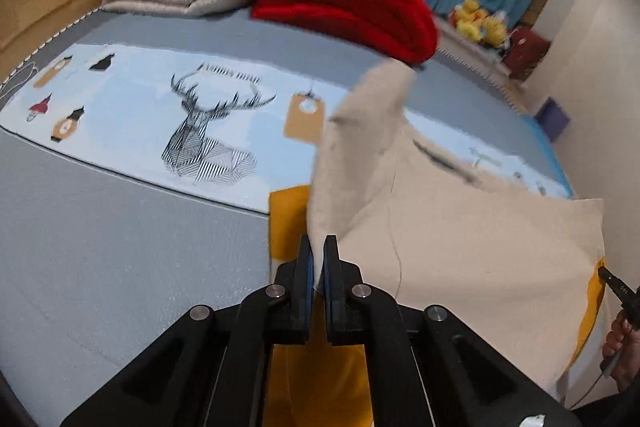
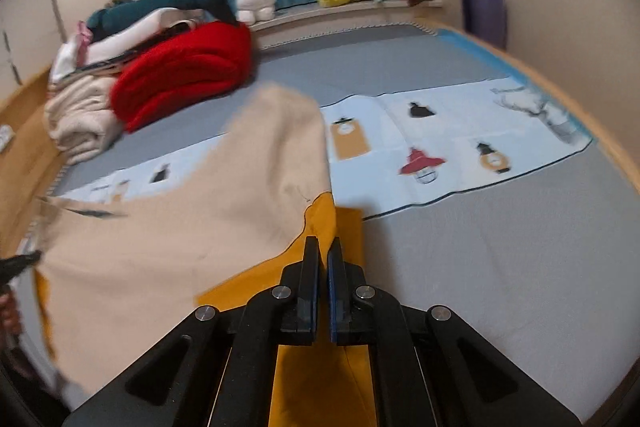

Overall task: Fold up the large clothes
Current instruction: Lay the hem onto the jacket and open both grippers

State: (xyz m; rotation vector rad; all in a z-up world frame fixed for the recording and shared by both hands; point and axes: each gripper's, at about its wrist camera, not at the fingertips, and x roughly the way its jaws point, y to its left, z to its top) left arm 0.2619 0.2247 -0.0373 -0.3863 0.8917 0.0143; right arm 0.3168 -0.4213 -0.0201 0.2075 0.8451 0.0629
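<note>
Pinched between the black jaws of the left gripper (image 1: pixel 319 247) is an edge of the beige garment (image 1: pixel 460 247), its cloth rising straight ahead of the pads in a blurred peak, then spreading to the gripper's right over the grey bed (image 1: pixel 120 247). Further right, at the garment's far corner, the tip of the other tool and a hand (image 1: pixel 622 351) show. From the right wrist view, the garment lies to the left of the right gripper (image 2: pixel 324 251), which is clamped on the mustard-yellow lining (image 2: pixel 320 219) at the cloth's edge; ahead and to the right runs the pale blue printed sheet (image 2: pixel 460 131), with the red blanket (image 2: pixel 188 67) well beyond to the left

Judging by this, the step in hand is lifting one side of the garment by two corners to begin a fold. Next, both grips would need to travel together, level and taut, carrying that edge across onto the opposite side before letting go
</note>
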